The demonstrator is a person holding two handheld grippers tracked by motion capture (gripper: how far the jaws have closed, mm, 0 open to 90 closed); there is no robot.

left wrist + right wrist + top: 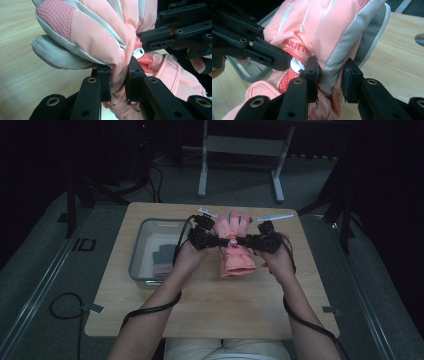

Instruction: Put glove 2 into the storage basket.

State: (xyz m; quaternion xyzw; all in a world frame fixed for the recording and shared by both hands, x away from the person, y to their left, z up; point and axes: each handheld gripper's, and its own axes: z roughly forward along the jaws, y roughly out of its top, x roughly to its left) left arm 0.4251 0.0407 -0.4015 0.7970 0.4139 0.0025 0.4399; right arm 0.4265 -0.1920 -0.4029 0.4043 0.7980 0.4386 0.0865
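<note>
Glove: one pink glove (235,247) — lifted above the table (210,305), pinched at mid-length from both sides.
Grippers: two — left gripper (119,82) and right gripper (329,77), each clamped on the glove.
Tray: one clear tray (137,255), left of the glove, holding dark cloths (162,256).

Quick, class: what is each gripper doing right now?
Left gripper: jaws closed on the pink glove.
Right gripper: jaws closed on the same glove's other side.

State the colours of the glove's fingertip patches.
Grey mesh at the glove fingertip patches, clearest in the right gripper view.
</note>
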